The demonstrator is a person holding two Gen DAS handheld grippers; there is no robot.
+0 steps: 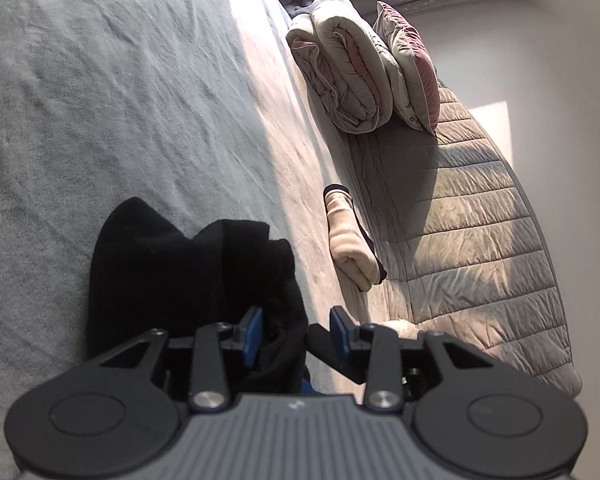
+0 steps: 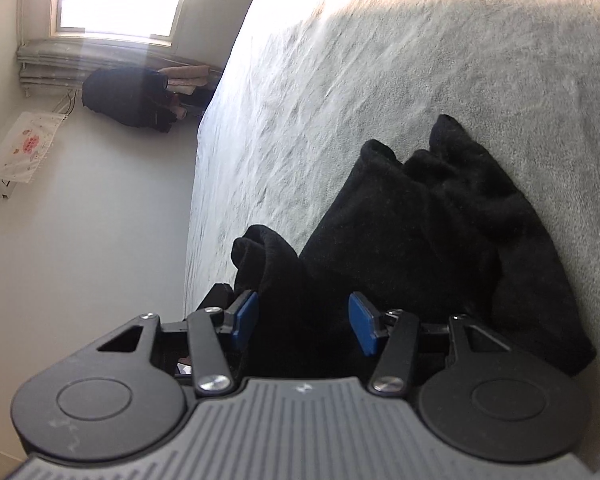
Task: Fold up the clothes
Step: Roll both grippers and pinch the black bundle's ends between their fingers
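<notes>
While fingers gape, black garment lies between.

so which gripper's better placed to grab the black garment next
Right, probably. The right gripper is open with the black garment bunched between its pads. The left gripper is open too, but only the garment's edge sits between its pads.

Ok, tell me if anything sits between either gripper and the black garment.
Nothing visible does. The black garment already lies between the open fingers of the right gripper and the left gripper. The folded cream garment lies off to the side on the grey bedspread.
</notes>
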